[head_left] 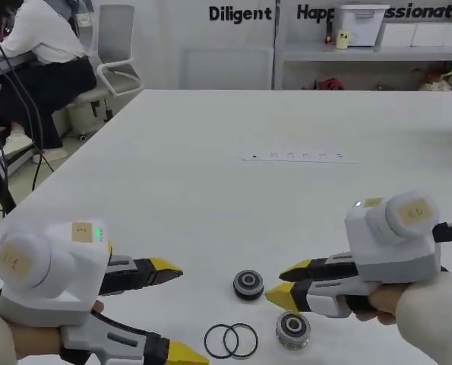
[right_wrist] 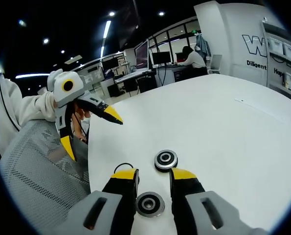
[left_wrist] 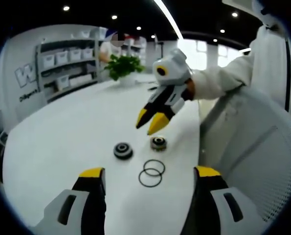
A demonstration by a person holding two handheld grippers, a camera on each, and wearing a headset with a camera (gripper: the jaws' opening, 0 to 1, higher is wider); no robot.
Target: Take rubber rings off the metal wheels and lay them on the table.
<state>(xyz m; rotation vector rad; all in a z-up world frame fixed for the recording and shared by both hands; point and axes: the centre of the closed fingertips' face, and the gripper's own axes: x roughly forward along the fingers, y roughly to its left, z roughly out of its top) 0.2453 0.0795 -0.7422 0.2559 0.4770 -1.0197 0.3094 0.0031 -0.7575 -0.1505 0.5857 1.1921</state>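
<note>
Two small metal wheels lie on the white table (head_left: 210, 152) near its front edge. The darker wheel (head_left: 248, 284) (left_wrist: 123, 150) (right_wrist: 165, 159) sits to the left of my right gripper's tips. The shinier wheel (head_left: 293, 328) (left_wrist: 158, 142) (right_wrist: 150, 204) lies just under them. Two loose black rubber rings (head_left: 231, 340) (left_wrist: 151, 174) overlap flat on the table between the grippers. My right gripper (head_left: 285, 284) (left_wrist: 150, 122) (right_wrist: 153, 174) hovers with its jaws a little apart and nothing held. My left gripper (head_left: 176, 310) (left_wrist: 149, 172) (right_wrist: 91, 133) stands wide open and empty, facing the rings.
A flush white power strip (head_left: 298, 157) sits in the tabletop farther back. A person (head_left: 47, 53) sits at a desk at the back left beside an office chair (head_left: 115, 46). Shelves with a storage box (head_left: 360, 23) line the far wall. A mesh chair (left_wrist: 253, 161) is behind me.
</note>
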